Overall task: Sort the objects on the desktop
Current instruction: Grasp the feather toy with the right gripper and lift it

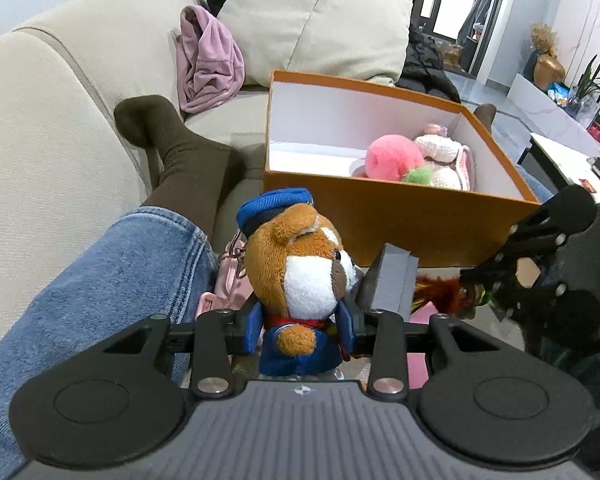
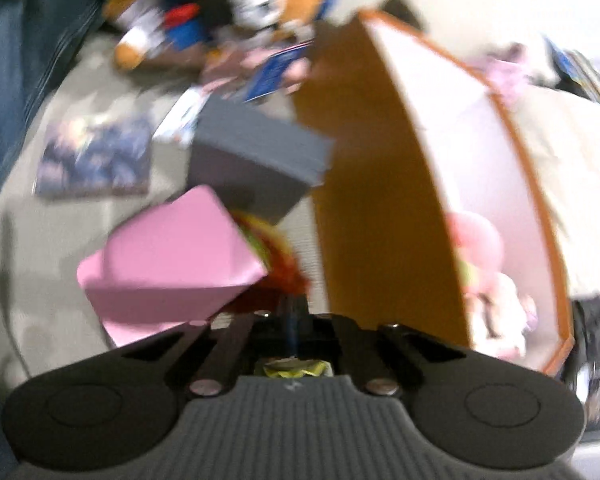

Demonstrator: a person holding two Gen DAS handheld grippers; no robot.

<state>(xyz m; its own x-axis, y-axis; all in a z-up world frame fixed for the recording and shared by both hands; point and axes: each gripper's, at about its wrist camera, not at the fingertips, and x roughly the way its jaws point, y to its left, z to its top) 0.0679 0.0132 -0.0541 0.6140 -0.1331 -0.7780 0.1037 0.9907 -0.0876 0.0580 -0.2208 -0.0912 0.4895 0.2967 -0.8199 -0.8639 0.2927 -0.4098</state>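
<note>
Sofa sorting, mid-run. My left gripper (image 1: 305, 334) clamped on plush fox in blue cap and uniform (image 1: 300, 276), pads squeezing its body, head upright above jaws; I judge it bound for orange box (image 1: 400, 220) just ahead. Box already holds pink pompom (image 1: 392, 158) and crocheted doll (image 1: 444, 160), so soft toys seem to go there. My right gripper (image 2: 294, 312) fully closed beside box wall, low over pink paper (image 2: 168, 252) and red-yellow fuzzy item (image 2: 276, 256); blur hides whether it pinches anything. Grey block (image 2: 256, 164) waits unsorted.
</note>
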